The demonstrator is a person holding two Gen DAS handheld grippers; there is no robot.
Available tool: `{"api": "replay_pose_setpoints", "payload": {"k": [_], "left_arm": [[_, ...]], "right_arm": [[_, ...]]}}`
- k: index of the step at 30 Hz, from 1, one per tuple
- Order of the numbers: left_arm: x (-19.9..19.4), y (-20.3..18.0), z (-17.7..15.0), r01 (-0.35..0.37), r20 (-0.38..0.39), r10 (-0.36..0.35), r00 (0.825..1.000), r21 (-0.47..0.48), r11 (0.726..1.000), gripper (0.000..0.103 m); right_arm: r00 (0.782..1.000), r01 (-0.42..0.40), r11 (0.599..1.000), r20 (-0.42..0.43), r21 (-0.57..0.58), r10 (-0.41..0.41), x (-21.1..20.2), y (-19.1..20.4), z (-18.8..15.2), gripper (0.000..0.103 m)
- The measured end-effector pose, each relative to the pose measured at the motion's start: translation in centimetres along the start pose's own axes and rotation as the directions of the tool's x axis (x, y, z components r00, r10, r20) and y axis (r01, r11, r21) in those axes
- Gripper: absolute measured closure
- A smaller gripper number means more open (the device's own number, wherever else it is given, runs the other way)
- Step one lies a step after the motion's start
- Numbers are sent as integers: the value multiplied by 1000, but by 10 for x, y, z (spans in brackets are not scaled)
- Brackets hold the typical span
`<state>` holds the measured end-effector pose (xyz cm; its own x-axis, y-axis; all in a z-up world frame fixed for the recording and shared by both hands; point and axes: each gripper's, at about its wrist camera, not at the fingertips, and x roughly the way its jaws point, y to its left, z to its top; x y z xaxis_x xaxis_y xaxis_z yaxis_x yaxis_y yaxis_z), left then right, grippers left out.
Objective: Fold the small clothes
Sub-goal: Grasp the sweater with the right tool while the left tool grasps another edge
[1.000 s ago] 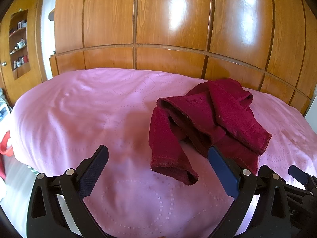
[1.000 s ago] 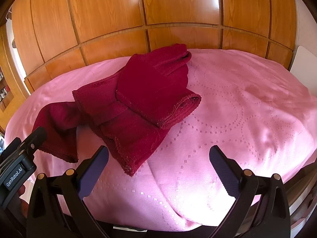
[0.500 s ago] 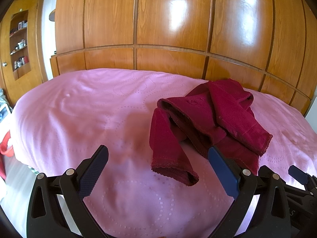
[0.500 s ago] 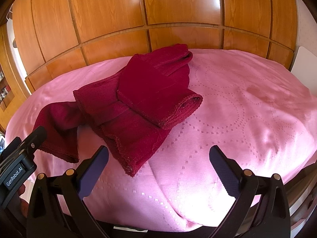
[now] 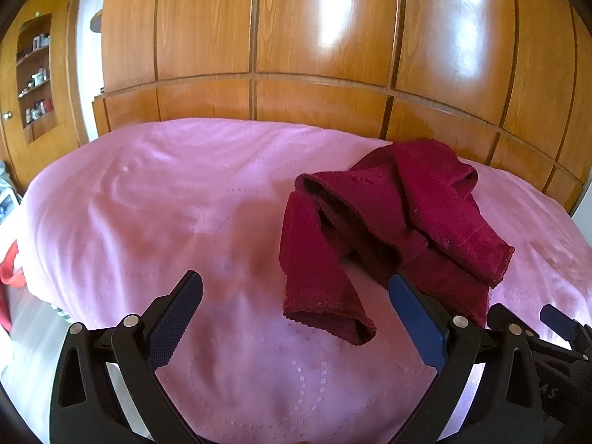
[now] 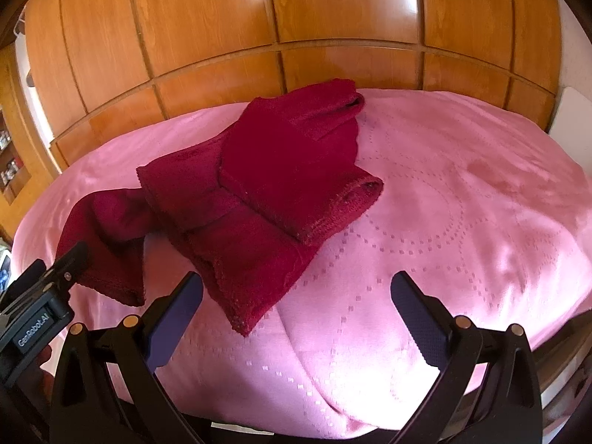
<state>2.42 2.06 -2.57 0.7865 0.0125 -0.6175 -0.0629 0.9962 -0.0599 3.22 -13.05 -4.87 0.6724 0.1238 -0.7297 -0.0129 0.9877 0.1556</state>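
Now the dark red garment (image 5: 392, 229) lies crumpled on the pink bed (image 5: 148, 203), ahead of both tongs. Its long axis runs from the near left toward the wooden wardrobe (image 6: 296, 18). The left tongs (image 5: 296, 314) are spread, empty, nearest a hanging leg end; the right tongs (image 6: 296, 314) are spread too, beside the near hem. Open bed lies right.

A pink bedspread (image 5: 155, 222) with a dotted circle pattern covers the bed to all its edges. Behind its far edge stands a glossy wooden wardrobe (image 5: 325, 37) of panelled doors, with light glaring off it. Past the bed's left edge, open shelves (image 5: 35, 77) hold small jars. Something red (image 5: 11, 270) hangs low by the left edge. A white panel (image 6: 571, 111) stands beyond the bed's far right corner.
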Motion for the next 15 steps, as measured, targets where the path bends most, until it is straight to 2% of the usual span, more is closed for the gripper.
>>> {"api": "replay_pose_setpoints", "payload": {"k": [5,7,12,14,15], "left_arm": [[16,13,3,-2,-33,1,999,-11,1000,3],[24,27,6,-5,-54,2,999,-47,999,3],[35,58,11,-8,-113,-5,994,-122,993,3],[37,67,12,7,-118,-24,993,-142,990,3],[37,68,12,14,-121,-31,992,-140,990,3]], "right_arm": [[999,-16,999,33,-50,17,11,-11,23,3],[999,-13,997,39,-75,16,22,-12,39,4],[1000,-23,990,2,-137,23,67,-5,74,10],[1000,-12,987,-29,-163,7,89,2,83,19],[997,-31,982,-78,-184,17,105,6,86,22]]}}
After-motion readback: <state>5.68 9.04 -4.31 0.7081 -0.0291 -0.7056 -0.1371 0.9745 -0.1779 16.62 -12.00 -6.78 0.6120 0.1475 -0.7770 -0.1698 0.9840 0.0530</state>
